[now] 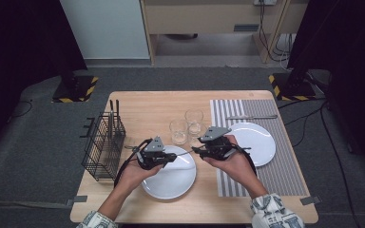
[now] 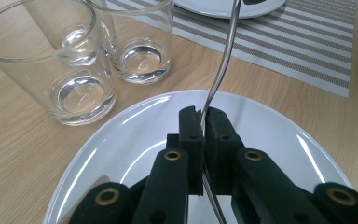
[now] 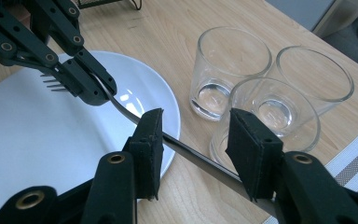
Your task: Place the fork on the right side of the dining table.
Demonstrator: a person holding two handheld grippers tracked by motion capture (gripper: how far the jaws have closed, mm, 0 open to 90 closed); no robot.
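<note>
The work in hand is passing a fork (image 3: 121,106) from one gripper to the other above the near white plate (image 1: 168,183), which sits on the table (image 1: 142,107) toward the person's edge. The left gripper (image 2: 204,122) has its jaws closed tight on the fork's neck, just behind the tines; in the right gripper view the tines stick out past those jaws over the plate. The right gripper (image 3: 193,140) has its jaws spread wide, one on each side of the handle, which runs through the gap nearer the left-hand jaw in that view without being clamped.

To do this step well, I judge the right gripper should centre the handle between its jaws before closing, so the flat of the handle meets both faces squarely and the fork does not twist. The left gripper should keep its hold until the right one is firmly shut, then open; letting go early would drop the fork onto the plate.

Two glasses (image 1: 178,131) stand just beyond the plate, close to the right gripper, so any swing of the handle should stay low and away from them. Right of the plate lies the striped placemat (image 1: 266,166), which carries a second plate (image 1: 259,142).
</note>
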